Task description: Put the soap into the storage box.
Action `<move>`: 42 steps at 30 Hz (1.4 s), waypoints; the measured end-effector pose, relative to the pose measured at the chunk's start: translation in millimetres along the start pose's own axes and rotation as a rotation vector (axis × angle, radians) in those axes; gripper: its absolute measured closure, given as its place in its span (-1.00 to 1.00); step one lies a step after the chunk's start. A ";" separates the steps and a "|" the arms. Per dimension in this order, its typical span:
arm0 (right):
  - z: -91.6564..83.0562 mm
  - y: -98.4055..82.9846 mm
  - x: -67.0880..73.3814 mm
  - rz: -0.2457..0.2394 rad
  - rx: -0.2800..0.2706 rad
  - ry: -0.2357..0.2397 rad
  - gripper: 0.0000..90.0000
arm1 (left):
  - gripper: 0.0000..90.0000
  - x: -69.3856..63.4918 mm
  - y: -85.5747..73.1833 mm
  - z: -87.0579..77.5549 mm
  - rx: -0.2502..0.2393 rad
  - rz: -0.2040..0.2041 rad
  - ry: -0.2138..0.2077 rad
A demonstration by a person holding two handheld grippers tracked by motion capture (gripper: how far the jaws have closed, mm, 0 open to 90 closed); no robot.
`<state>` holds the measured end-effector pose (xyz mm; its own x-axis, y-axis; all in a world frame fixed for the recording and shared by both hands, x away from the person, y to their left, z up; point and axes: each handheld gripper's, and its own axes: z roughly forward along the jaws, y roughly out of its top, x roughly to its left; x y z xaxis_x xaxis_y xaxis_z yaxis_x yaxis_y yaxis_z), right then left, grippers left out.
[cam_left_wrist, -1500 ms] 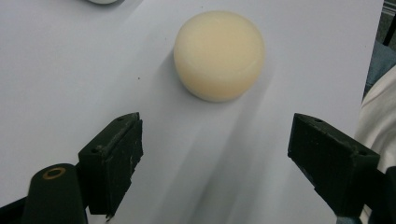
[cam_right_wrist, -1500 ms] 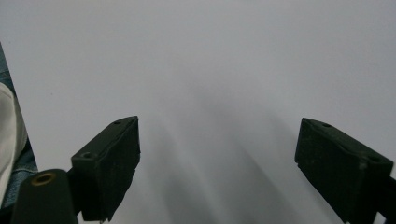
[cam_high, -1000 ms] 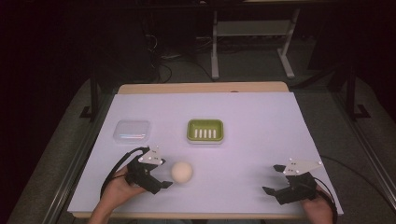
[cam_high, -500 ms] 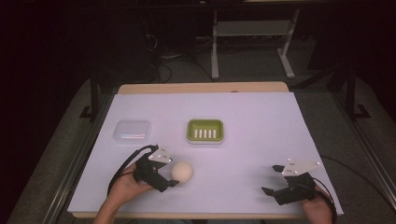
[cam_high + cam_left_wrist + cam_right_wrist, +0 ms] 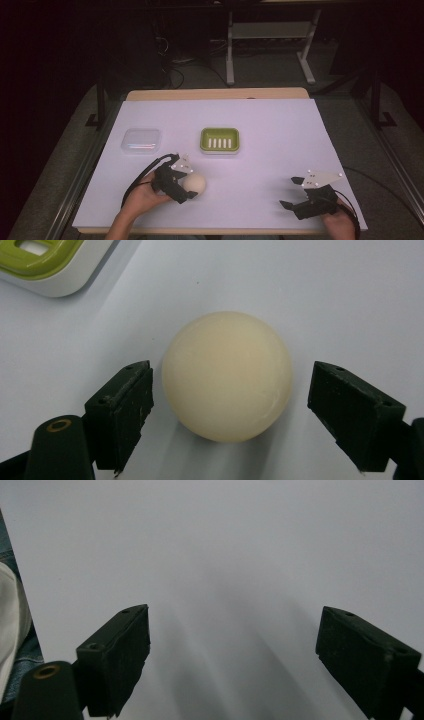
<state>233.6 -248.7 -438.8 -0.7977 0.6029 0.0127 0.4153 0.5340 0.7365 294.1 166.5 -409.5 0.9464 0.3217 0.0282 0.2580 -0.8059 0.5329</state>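
Two black jaws of my left gripper [image 5: 220,400] stand spread on either side of the cream ball [image 5: 226,375], with a gap showing on each side, so nothing is pinched yet. In the high view the ball [image 5: 194,184] rests on the white table cover [image 5: 280,150], near the front edge and left of centre, with the left gripper [image 5: 186,186] right against it. The green soap dish [image 5: 219,140] sits farther back, and the clear plastic box [image 5: 141,140] to its left.

My worry is the ball's roundness. If I close off-centre, or one jaw touches first, I expect it to squirt forward and roll toward the dish or off the table. Closing too high above its widest part could pop it downward and out. It looks smooth, so a light squeeze may slip.

My right gripper [image 5: 300,192] is spread wide over bare cover at the near right, well apart and unable to stop a runaway.
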 end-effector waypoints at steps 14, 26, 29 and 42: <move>2.0 0.7 0.4 -0.004 0.004 0.010 -0.70 | -0.55 3.3 3.7 11.6 0.034 0.007 -0.012; 2.2 1.1 0.3 -0.007 0.002 0.009 -0.70 | -0.52 5.1 7.4 19.7 0.058 0.009 -0.030; 2.2 1.2 0.0 -0.007 0.001 0.010 -0.70 | -0.49 5.3 7.2 22.5 0.067 -0.002 -0.038; 3.3 2.7 0.4 -0.009 0.002 0.016 -0.70 | -0.45 6.4 9.0 27.5 0.082 -0.008 -0.051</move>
<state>235.9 -245.1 -439.0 -0.8081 0.5888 0.0169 0.4089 0.5401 0.7356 307.7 147.6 -427.8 0.9524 0.3043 -0.0200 0.2788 -0.8422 0.4614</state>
